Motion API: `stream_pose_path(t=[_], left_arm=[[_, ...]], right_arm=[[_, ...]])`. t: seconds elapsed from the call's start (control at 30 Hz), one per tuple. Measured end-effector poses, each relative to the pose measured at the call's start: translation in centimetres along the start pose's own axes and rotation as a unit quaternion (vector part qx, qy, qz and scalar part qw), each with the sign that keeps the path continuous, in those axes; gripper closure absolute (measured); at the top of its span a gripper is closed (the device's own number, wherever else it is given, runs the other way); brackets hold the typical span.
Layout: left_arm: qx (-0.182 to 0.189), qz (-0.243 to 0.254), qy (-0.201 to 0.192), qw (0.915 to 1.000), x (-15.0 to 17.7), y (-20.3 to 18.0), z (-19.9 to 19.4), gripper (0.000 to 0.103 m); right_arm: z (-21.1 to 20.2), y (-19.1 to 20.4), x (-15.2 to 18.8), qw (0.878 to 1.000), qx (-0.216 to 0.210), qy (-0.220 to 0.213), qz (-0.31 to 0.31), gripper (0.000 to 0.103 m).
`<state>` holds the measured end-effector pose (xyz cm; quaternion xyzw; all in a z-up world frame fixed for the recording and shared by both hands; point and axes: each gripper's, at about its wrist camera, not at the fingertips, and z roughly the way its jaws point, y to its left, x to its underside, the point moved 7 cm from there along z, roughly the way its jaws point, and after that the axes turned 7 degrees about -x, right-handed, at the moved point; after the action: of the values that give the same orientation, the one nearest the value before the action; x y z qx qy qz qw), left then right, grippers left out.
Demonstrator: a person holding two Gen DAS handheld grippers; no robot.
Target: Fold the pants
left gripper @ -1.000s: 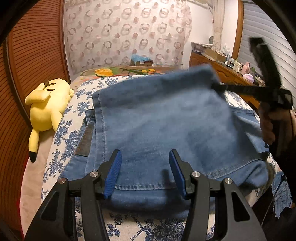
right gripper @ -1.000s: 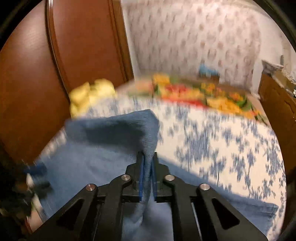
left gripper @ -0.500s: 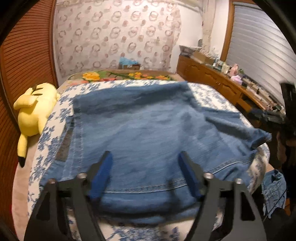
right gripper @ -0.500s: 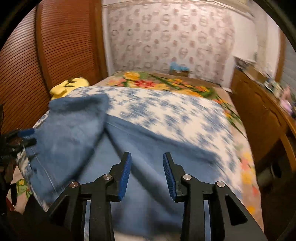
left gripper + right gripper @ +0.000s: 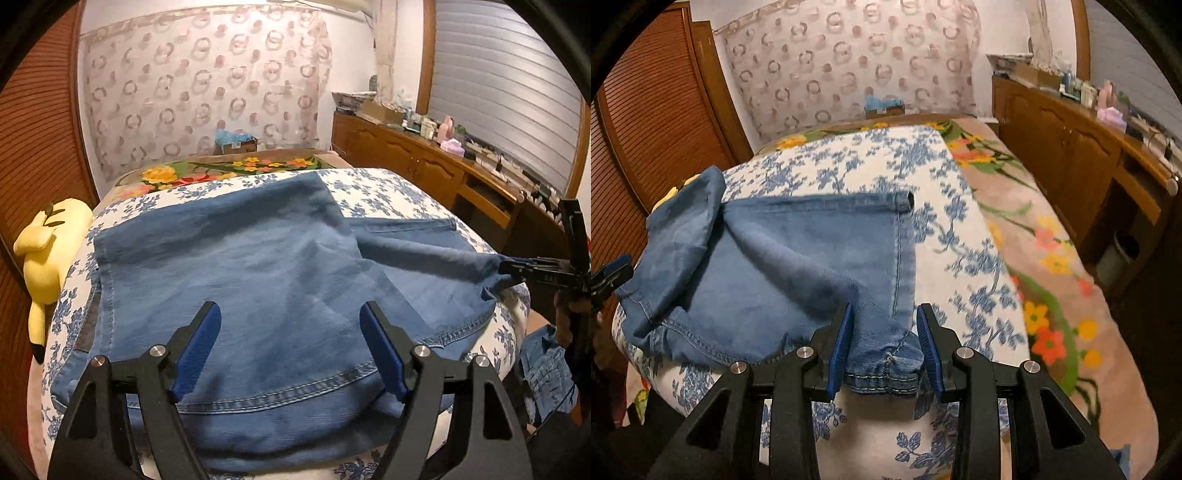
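the folded top layer of the jeans (image 5: pixel 258 280) is covering most of the waistband beneath, leaving only a strip with a dark patch showing at the left. the right gripper (image 5: pixel 517 269) is being cut off by the left wrist view's right edge. whether its pads are pressing the bunched hem is staying unclear. items crowding the dresser (image 5: pixel 424 155) are too small to tell. the yellow plush toy (image 5: pixel 674 190) is mostly hiding behind denim.

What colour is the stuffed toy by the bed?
Yellow; the stuffed toy shows best in the left wrist view.
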<state>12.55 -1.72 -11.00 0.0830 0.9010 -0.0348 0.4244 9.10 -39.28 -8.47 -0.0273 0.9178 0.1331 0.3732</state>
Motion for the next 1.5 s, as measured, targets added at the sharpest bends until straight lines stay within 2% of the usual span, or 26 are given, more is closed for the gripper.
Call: stream_pose_path(t=[0.17,0.3,0.33,0.37,0.47,0.6,0.77,0.83,0.9,1.03,1.1,1.17,1.3,1.5], left_arm=[[0.001,0.004,0.003,1.0000,0.2,-0.3,-0.1,0.025],[0.001,0.003,0.003,1.0000,0.3,-0.4,-0.1,0.025],[-0.001,0.003,0.003,1.0000,0.4,-0.3,-0.2,0.025],[-0.002,0.002,0.003,1.0000,0.4,-0.2,-0.2,0.025],[-0.008,-0.002,0.001,1.0000,0.4,0.4,-0.7,0.025],[-0.013,-0.009,-0.008,0.9998,0.1,1.3,-1.6,0.025],[-0.024,-0.020,-0.021,0.9993,-0.4,2.9,-3.0,0.025],[-0.028,-0.025,-0.025,0.9990,-0.3,3.6,-3.5,0.025],[-0.034,-0.031,-0.028,0.9986,-0.2,4.5,-4.0,0.025],[-0.043,-0.045,-0.029,0.9976,0.1,5.9,-4.3,0.025],[-0.042,-0.053,-0.026,0.9973,0.4,6.4,-4.1,0.025],[-0.043,-0.056,-0.024,0.9972,0.6,6.6,-4.0,0.025],[-0.039,-0.053,-0.022,0.9976,1.1,6.6,-3.9,0.025],[-0.031,-0.049,-0.018,0.9982,1.0,5.6,-3.2,0.025]], right_arm=[[0.3,0.6,0.9,1.000,-0.005,0.016,0.019,0.066],[0.7,1.1,1.0,1.000,-0.007,0.017,0.008,0.067],[0.7,1.3,0.9,1.000,-0.013,0.015,0.004,0.081],[0.7,1.7,0.7,1.000,-0.024,0.012,0.002,0.086],[-0.5,2.7,-0.8,0.999,-0.036,-0.017,-0.015,0.088],[-2.8,4.7,-4.6,0.995,-0.060,-0.063,-0.041,0.089],[-5.0,9.4,-9.9,0.985,-0.095,-0.111,-0.094,0.090],[-5.5,12.1,-11.8,0.978,-0.115,-0.124,-0.125,0.103],[-5.6,15.0,-13.3,0.970,-0.137,-0.134,-0.151,0.103],[-4.4,20.8,-14.7,0.954,-0.174,-0.129,-0.209,0.103],[-3.4,21.9,-14.5,0.952,-0.183,-0.116,-0.214,0.103],[-2.2,21.6,-14.2,0.954,-0.166,-0.110,-0.222,0.103],[-0.5,17.8,-13.3,0.967,-0.133,-0.094,-0.197,0.103],[-0.4,13.7,-11.2,0.980,-0.091,-0.078,-0.161,0.092]])
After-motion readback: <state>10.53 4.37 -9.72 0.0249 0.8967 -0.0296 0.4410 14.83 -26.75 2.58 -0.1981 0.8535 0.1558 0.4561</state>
